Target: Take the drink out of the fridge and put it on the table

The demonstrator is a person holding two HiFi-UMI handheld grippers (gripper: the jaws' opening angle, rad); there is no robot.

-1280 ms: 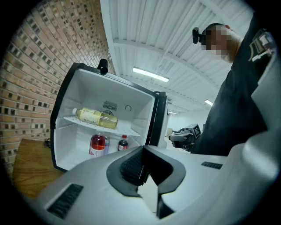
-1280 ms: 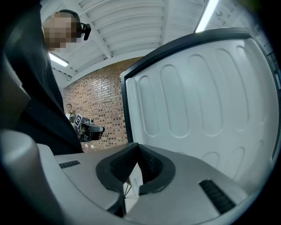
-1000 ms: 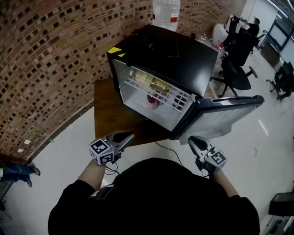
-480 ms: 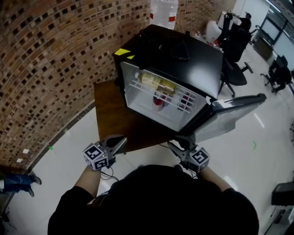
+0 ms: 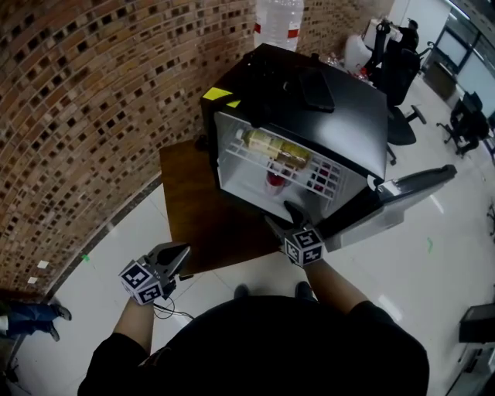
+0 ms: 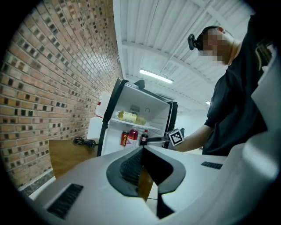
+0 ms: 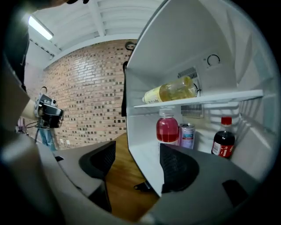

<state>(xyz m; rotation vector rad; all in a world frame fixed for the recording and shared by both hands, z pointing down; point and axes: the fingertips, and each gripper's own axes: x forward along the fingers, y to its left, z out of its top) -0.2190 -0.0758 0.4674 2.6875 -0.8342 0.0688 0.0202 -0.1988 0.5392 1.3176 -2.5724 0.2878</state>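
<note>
A black mini fridge (image 5: 325,100) stands open on a wooden table (image 5: 193,193). A yellow bottle (image 5: 271,145) lies on its wire shelf. Below it stand a red drink bottle (image 7: 167,128), a can (image 7: 187,134) and a dark cola bottle (image 7: 224,138). My right gripper (image 5: 288,220) is at the fridge's front edge, pointing in at the lower compartment. Its jaws are opening and nothing is between them; the drinks are still a short way ahead. My left gripper (image 5: 178,252) hangs low off the table's near left corner, shut and empty.
The fridge door (image 5: 402,197) swings out to the right. A large water jug (image 5: 278,23) stands behind the fridge by the brick wall (image 5: 77,116). A black cable (image 6: 83,141) lies on the table left of the fridge. Office chairs (image 5: 398,69) are at the far right.
My right gripper has moved forward and left from near my body to the fridge opening, and its jaws have spread. My left gripper has dropped back to the left.
</note>
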